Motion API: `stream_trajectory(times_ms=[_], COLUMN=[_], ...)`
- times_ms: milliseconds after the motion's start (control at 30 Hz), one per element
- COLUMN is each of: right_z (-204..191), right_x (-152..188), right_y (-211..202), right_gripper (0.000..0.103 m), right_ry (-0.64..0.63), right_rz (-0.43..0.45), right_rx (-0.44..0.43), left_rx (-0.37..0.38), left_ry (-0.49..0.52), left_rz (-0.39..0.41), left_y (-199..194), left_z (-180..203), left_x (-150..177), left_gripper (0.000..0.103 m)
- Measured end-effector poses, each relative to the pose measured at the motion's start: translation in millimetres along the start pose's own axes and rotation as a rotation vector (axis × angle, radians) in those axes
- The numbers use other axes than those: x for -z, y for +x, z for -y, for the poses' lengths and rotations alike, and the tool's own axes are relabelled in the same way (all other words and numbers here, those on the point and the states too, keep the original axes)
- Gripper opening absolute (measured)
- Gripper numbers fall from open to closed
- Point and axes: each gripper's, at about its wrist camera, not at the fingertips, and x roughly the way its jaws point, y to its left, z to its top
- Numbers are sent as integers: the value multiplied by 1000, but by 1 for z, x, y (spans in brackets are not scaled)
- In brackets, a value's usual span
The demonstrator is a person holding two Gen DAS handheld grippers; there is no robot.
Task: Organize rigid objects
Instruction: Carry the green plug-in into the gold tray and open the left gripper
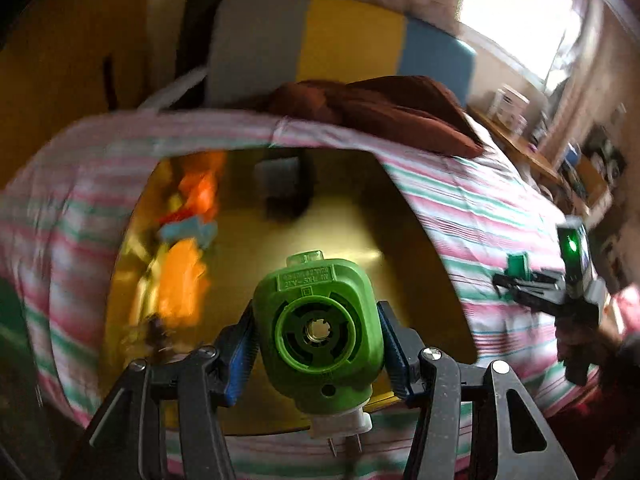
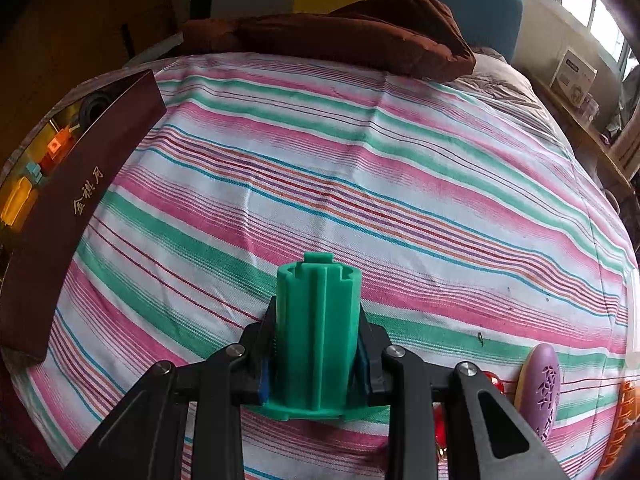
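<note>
Lime-green plug-in device (image 1: pixel 318 330), white plug prongs downward, clamped over the gold box interior (image 1: pixel 400 216). Teal ribbed cylinder (image 2: pixel 318 334), upright, clamped above the striped bed (image 2: pixel 360 160).

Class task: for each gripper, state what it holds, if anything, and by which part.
The left gripper grips a light green plug-in device by its two side faces. The right gripper grips a teal ribbed plastic cylinder by its sides, just above its flange.

A bright green plug-in device (image 1: pixel 318 334) with a white plug is seen over a gold box interior (image 1: pixel 340 216); a teal ribbed cylinder (image 2: pixel 318 332), a pink-green-white striped sheet (image 2: pixel 360 184), a maroon box wall (image 2: pixel 76 200) and a brown cushion (image 2: pixel 360 36) are shown
</note>
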Motion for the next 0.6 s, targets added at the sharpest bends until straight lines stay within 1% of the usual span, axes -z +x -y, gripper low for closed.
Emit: stream_trajectory(times_ms=[67, 133, 200, 400, 533, 600], right_z=[-1, -1, -1, -1, -3, -4], right_x=[0, -1, -1, -2, -2, -2], right_y=[0, 0, 0, 0, 1, 1], right_gripper=[30, 30, 30, 30, 30, 30], right_ry=[-7, -13, -5, -14, -27, -28], right_rz=[-1, -2, -6, -7, -6, -7], right_rx=[5, 10, 8, 16, 29, 31], left_rx=[-2, -6, -6, -25, -25, -46], left_ry=[-58, -95, -107, -42, -19, -18], left_rz=[-23, -33, -42, -63, -107, -131], left_y=[2, 4, 7, 31, 63, 81], left_z=[-23, -37, -44, -34, -30, -31], left_x=[-5, -10, -18, -45, -69, -78], left_gripper=[56, 56, 56, 56, 56, 56])
